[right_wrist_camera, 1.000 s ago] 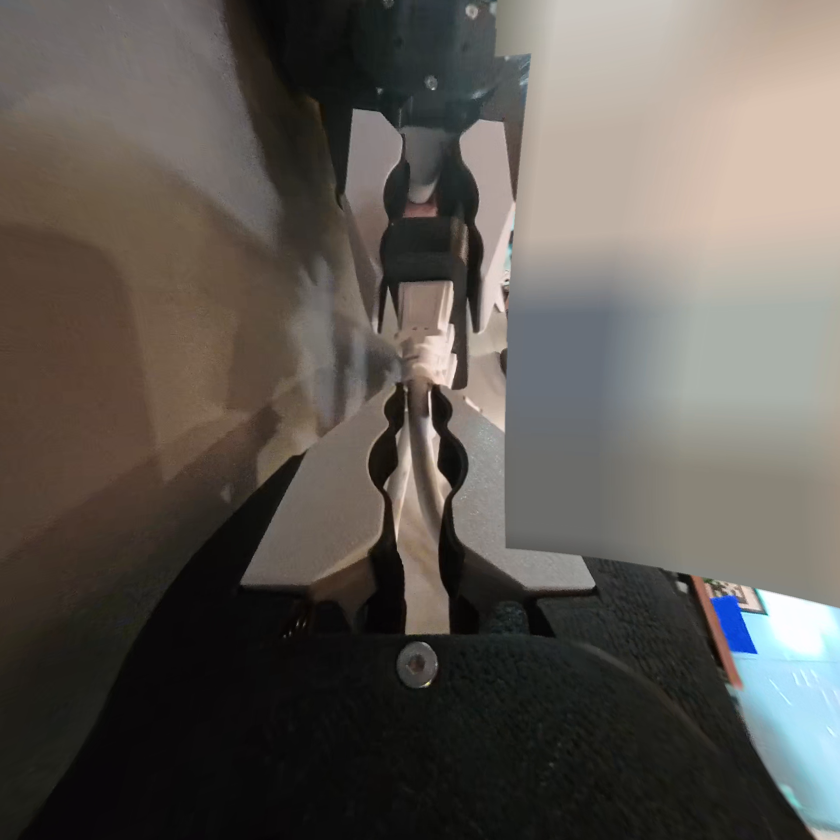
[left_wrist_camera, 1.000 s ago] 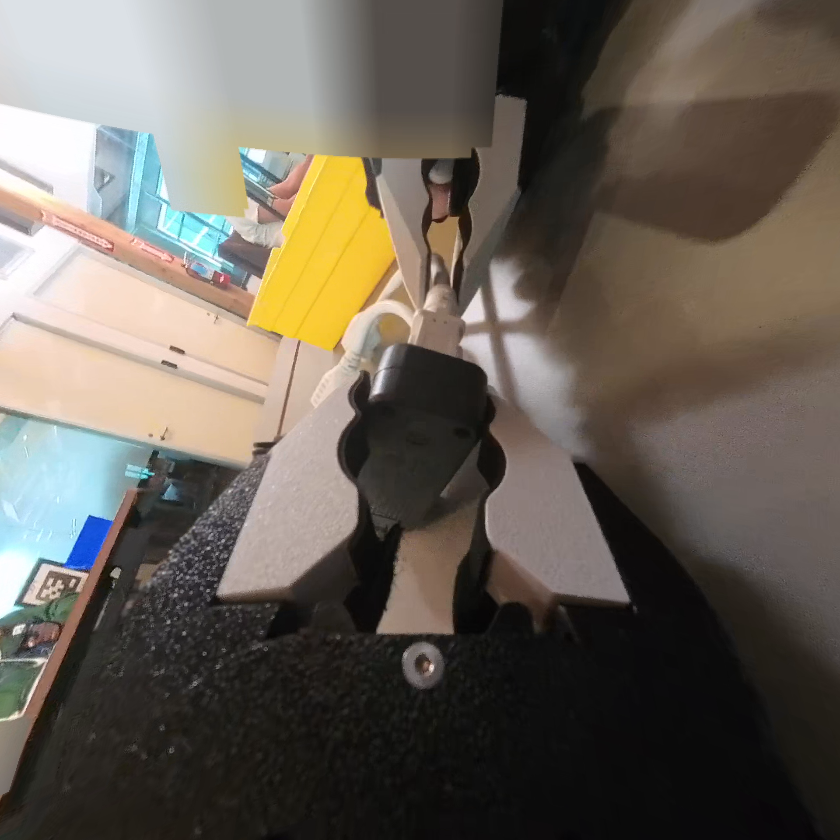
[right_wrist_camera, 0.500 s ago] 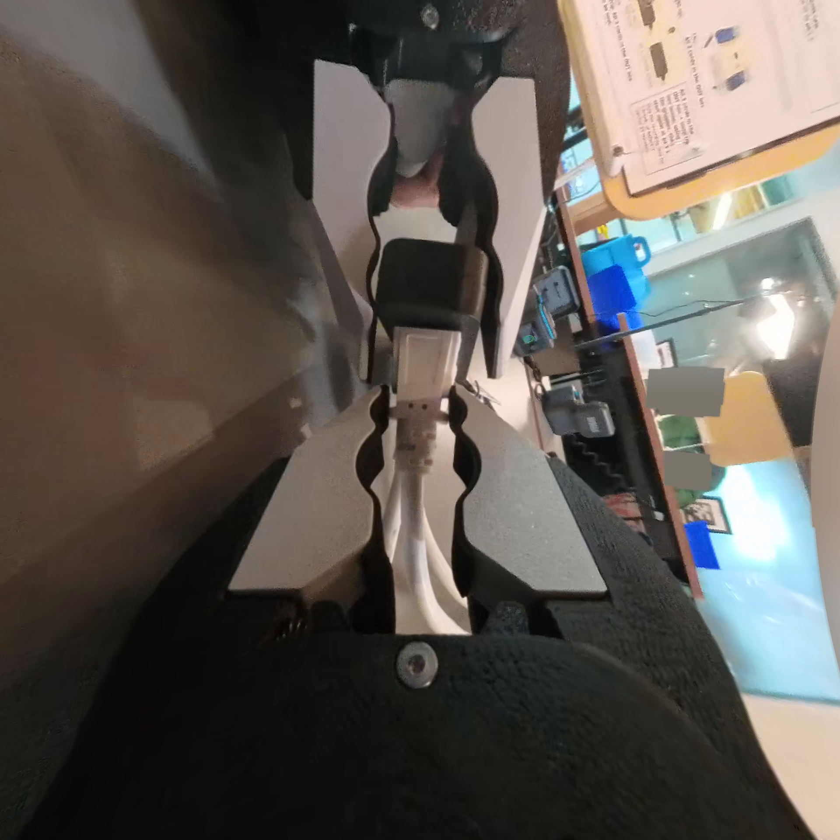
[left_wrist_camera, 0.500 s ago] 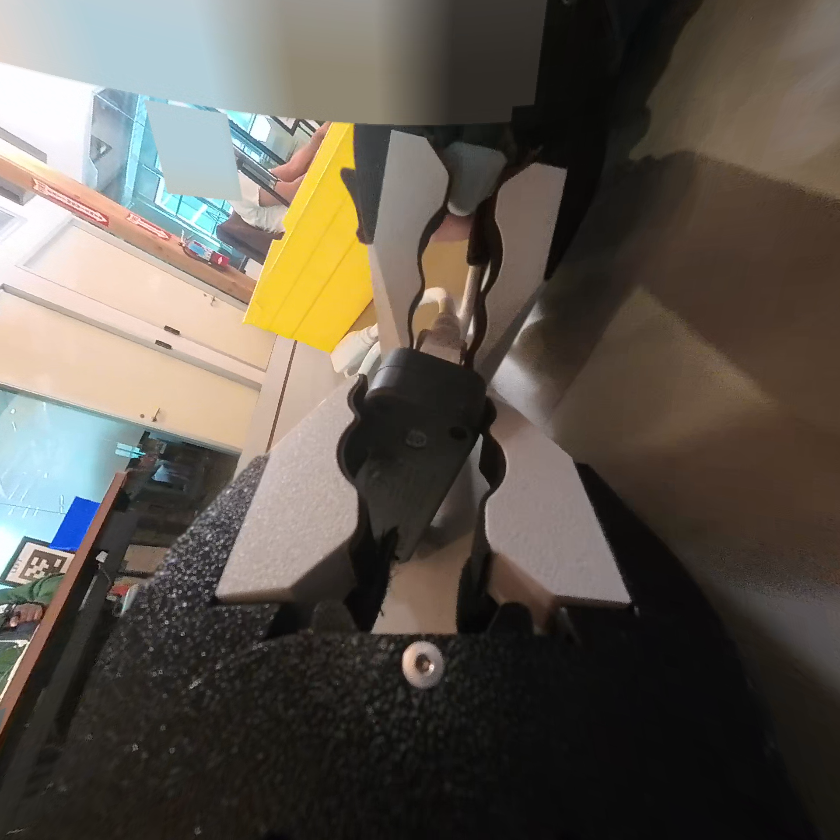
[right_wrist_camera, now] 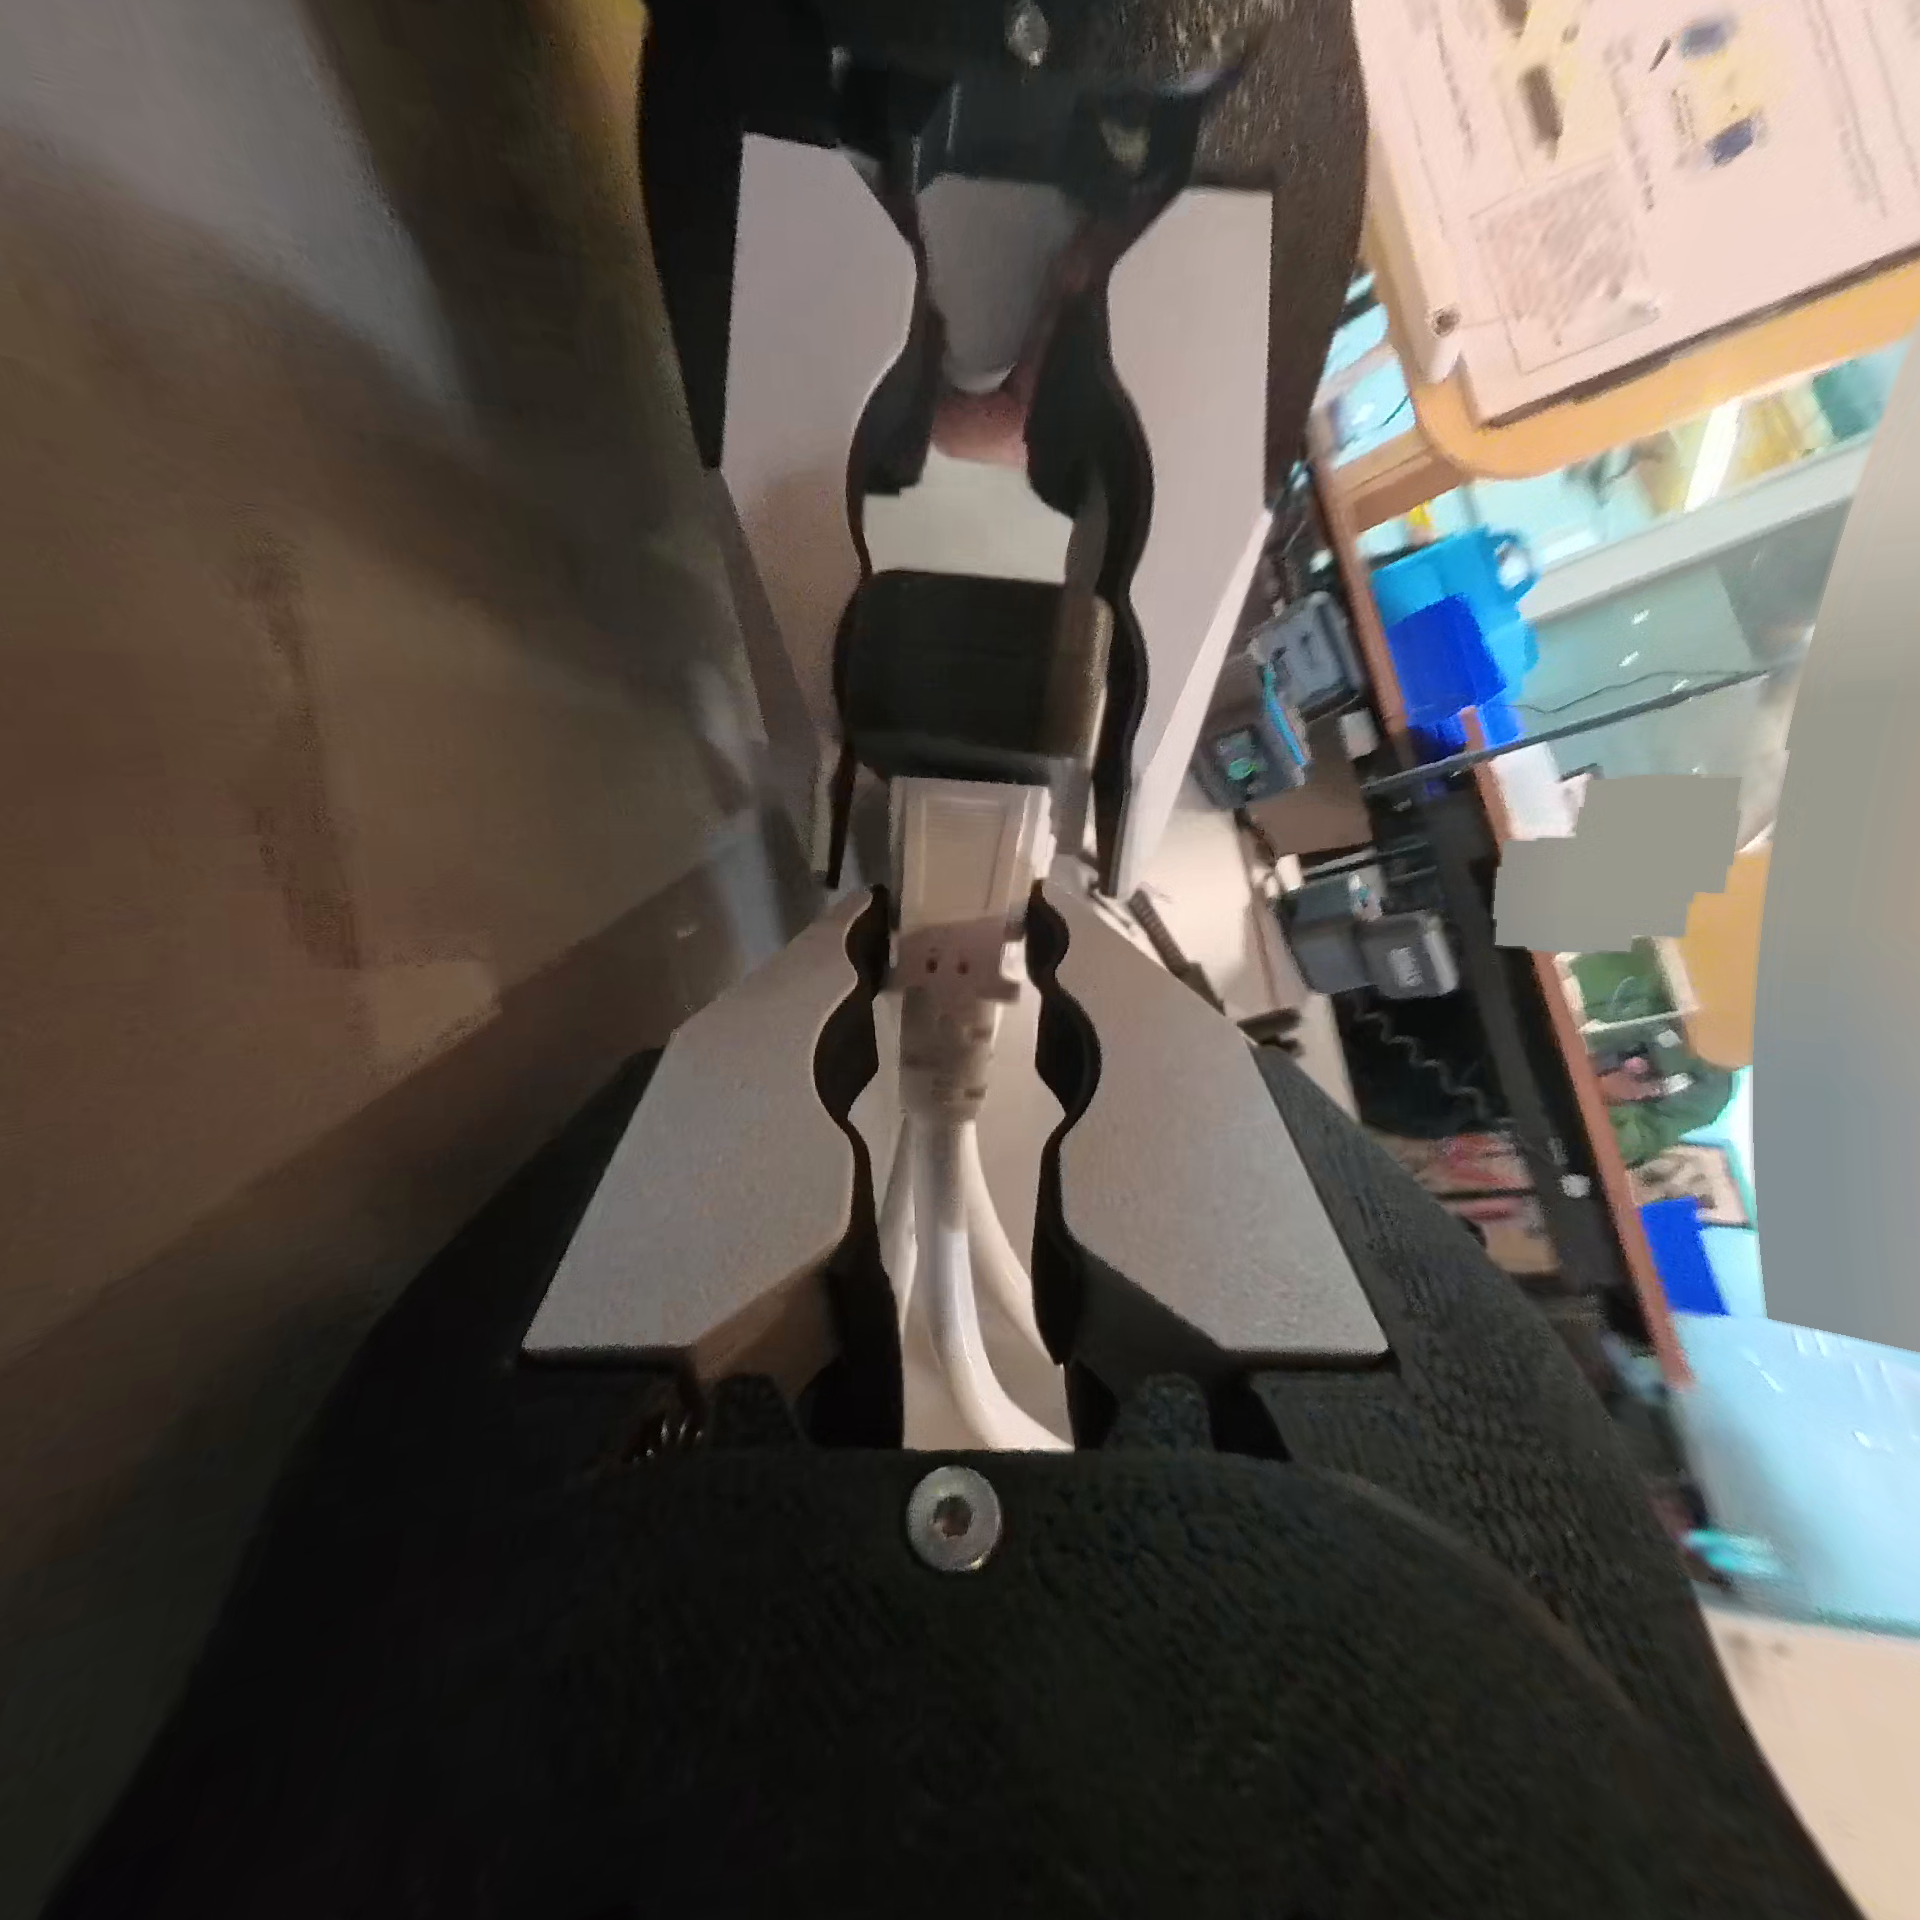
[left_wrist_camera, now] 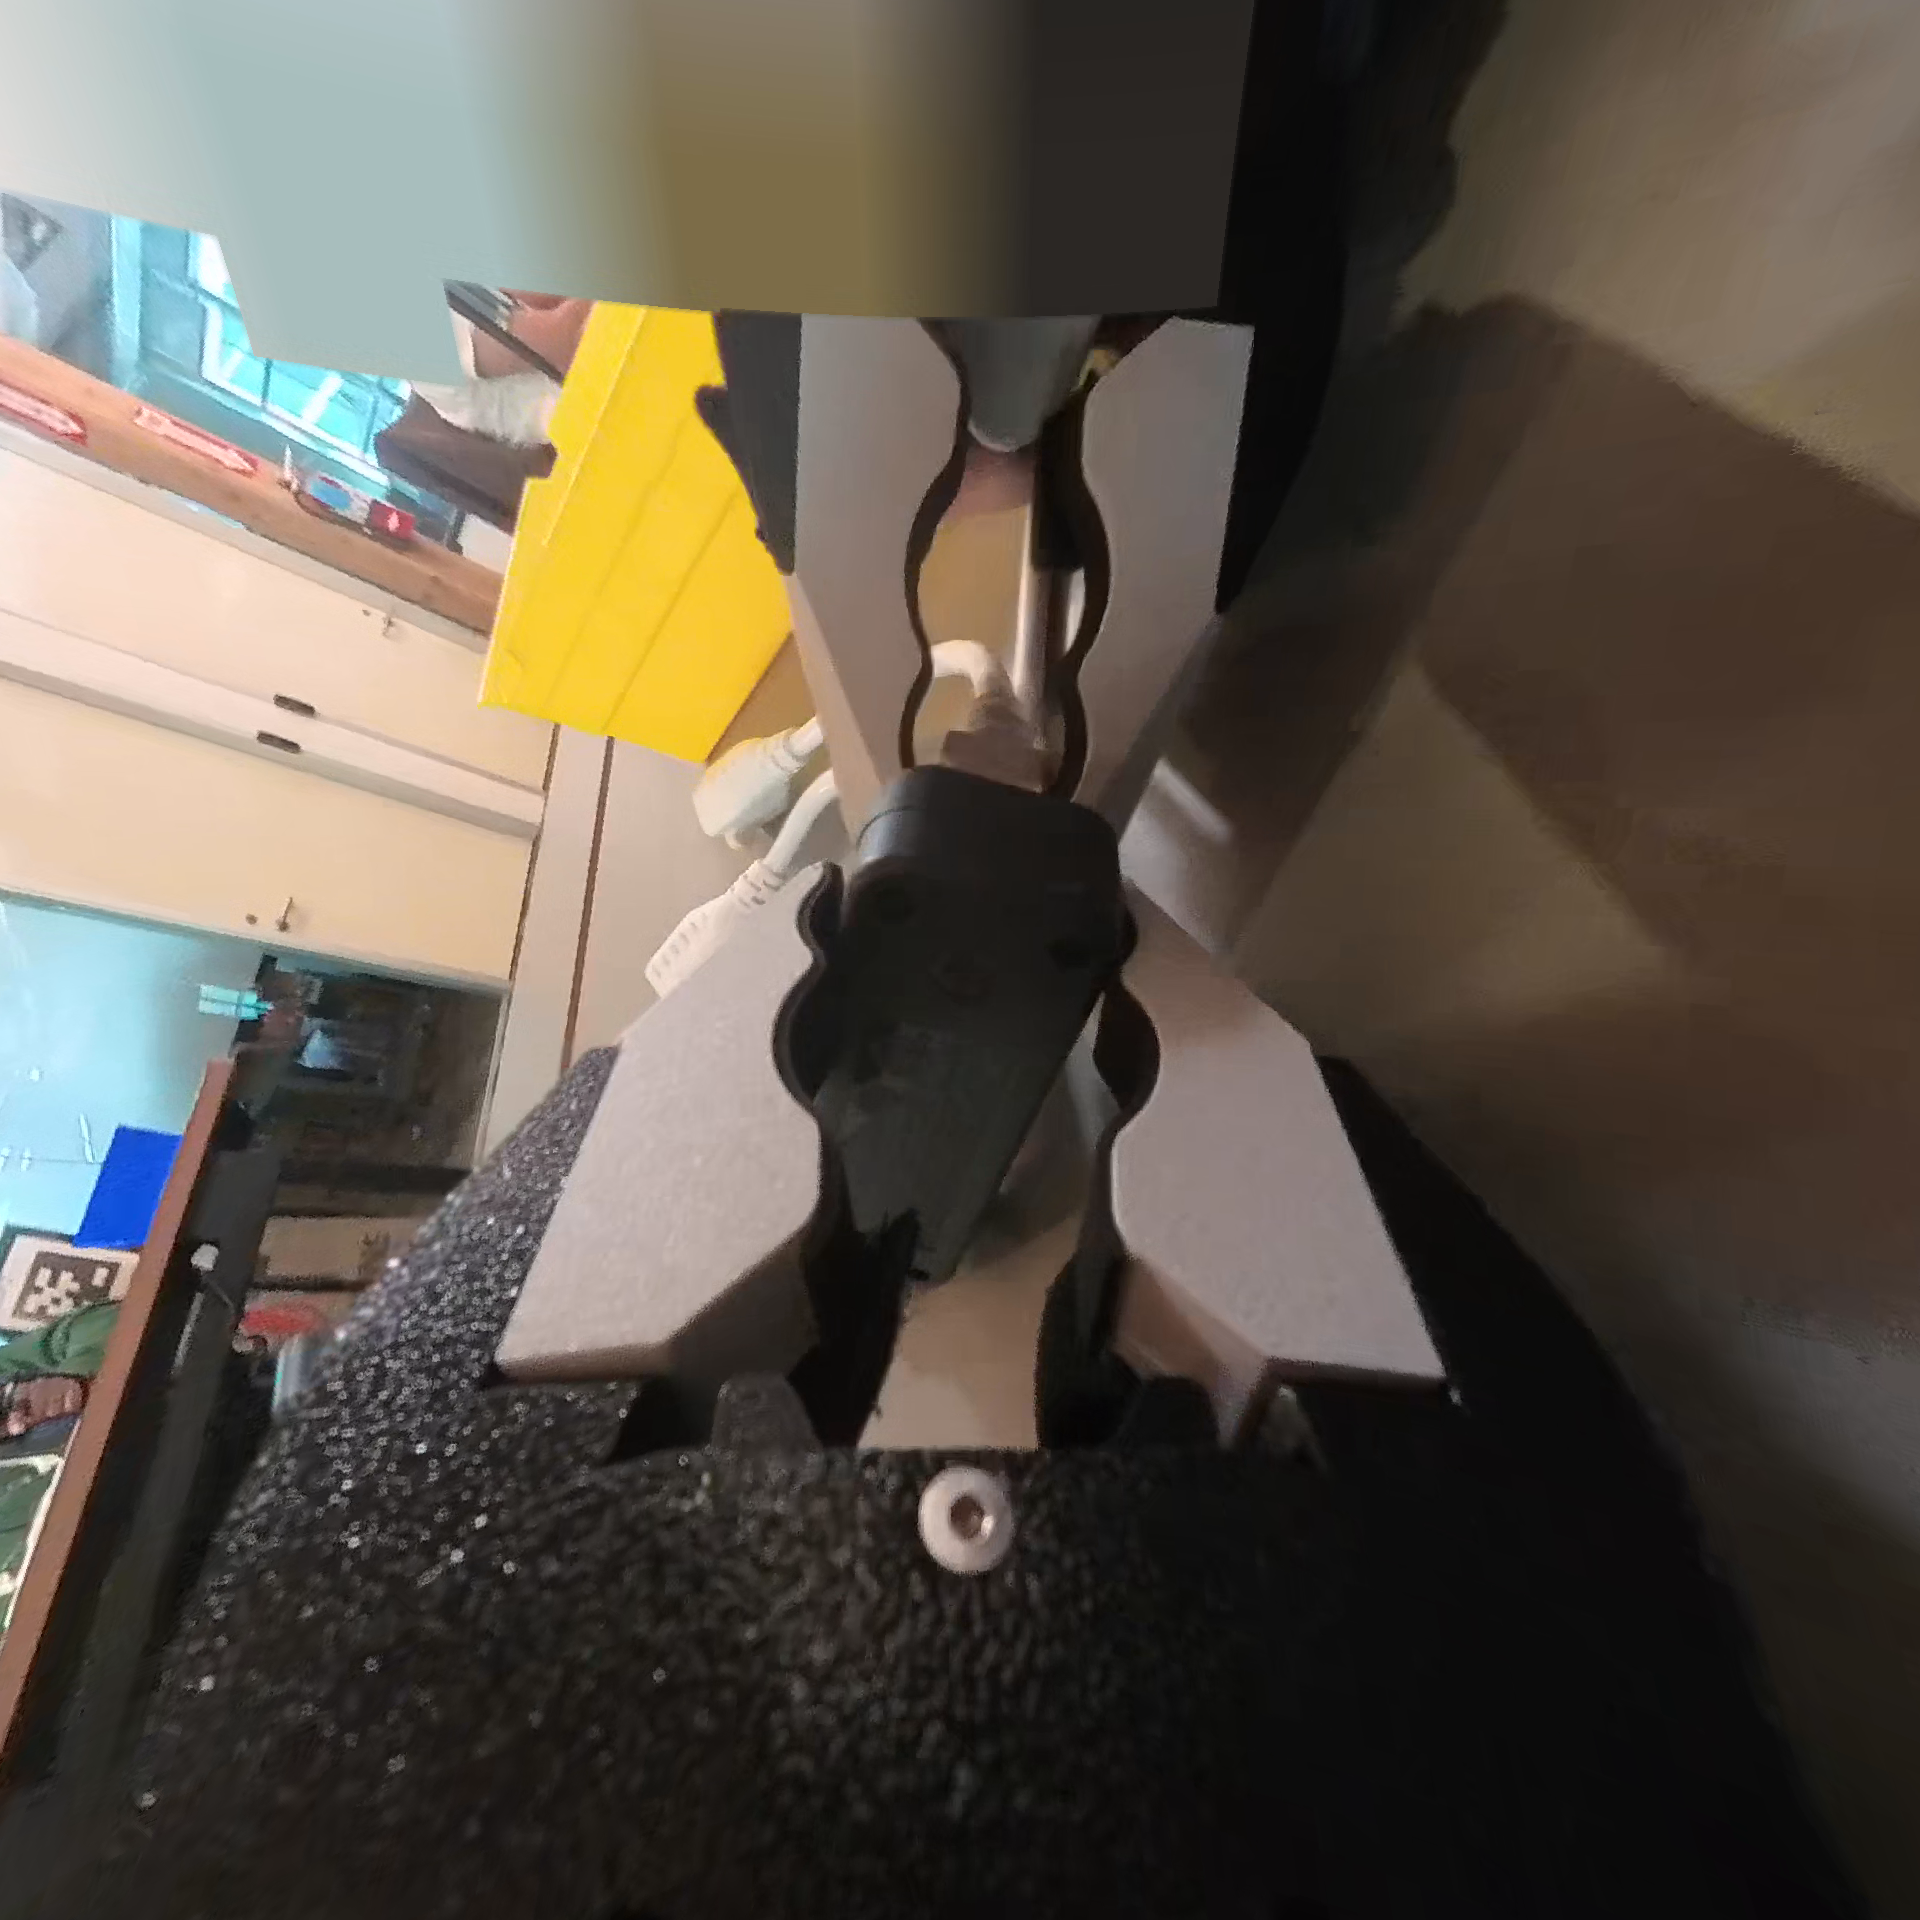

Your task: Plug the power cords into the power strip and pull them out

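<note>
In the left wrist view my left gripper (left_wrist_camera: 966,920) is shut on a black socket block (left_wrist_camera: 966,997), which is wedged between its grey fingers. A white plug (right_wrist_camera: 956,852) is pushed into the far face of the block (right_wrist_camera: 961,675). My right gripper (right_wrist_camera: 956,909) is shut on the base of that plug, and its white cord (right_wrist_camera: 945,1247) runs back between the fingers. The two grippers face each other tip to tip. The right gripper (left_wrist_camera: 987,753) shows beyond the block in the left wrist view. The plug's pins are hidden.
A tan tabletop (left_wrist_camera: 1662,987) lies close along one side of both grippers. A yellow bin (left_wrist_camera: 623,540) and loose white cords (left_wrist_camera: 748,790) lie beyond. A printed sheet on a board (right_wrist_camera: 1662,156) and shelves with blue boxes (right_wrist_camera: 1455,644) stand off to the side.
The right gripper has slid forward along the white cord to the plug's base and its jaws stand wider. The grippers have come closer, and less of the plug shows outside the black block.
</note>
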Demonstrator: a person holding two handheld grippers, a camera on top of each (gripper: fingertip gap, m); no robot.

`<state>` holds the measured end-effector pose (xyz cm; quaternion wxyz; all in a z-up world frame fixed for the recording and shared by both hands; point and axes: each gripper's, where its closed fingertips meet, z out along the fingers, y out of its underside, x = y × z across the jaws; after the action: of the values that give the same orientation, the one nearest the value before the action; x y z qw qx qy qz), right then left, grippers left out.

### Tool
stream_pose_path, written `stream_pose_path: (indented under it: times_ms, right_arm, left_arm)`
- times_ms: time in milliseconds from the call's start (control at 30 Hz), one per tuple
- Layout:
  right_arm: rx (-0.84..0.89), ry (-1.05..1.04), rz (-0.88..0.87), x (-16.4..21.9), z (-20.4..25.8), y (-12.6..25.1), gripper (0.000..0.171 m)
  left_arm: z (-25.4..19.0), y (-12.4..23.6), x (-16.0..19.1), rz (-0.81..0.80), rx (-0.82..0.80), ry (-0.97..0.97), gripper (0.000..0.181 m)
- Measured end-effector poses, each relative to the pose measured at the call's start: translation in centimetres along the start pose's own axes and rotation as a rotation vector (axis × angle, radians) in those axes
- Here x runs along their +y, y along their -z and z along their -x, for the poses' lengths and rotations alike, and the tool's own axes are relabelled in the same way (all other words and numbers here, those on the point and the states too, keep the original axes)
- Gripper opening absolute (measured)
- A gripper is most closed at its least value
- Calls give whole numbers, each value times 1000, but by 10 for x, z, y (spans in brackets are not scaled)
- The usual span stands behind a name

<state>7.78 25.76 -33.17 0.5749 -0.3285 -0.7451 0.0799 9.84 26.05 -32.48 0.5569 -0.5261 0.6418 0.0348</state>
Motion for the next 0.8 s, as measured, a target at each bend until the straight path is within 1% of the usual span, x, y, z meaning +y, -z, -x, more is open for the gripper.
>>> stream_pose_path:
  times_ms: [33,100,200,333,467,633,800]
  right_arm:
    - [-8,-18,23,1,-1,-1,25]
    - [10,35,60,5,-3,0,25]
    - [24,26,69,9,-5,2,24]
    - [37,29,55,12,-7,3,24]
    - [52,53,49,13,-7,3,24]
    - [43,102,-1,12,-6,5,24]
    - [42,129,-36,10,-5,9,24]
  left_arm:
    - [0,-2,0,16,-6,2,46]
    - [1,-5,0,36,-13,-10,46]
    - [2,-6,-1,20,-31,13,47]
    - [0,-11,-4,3,-35,18,49]
    - [0,-10,-3,20,-28,-56,46]
    - [-2,-7,-3,11,-53,-93,45]
    - [-3,-4,-4,-10,-55,-72,45]
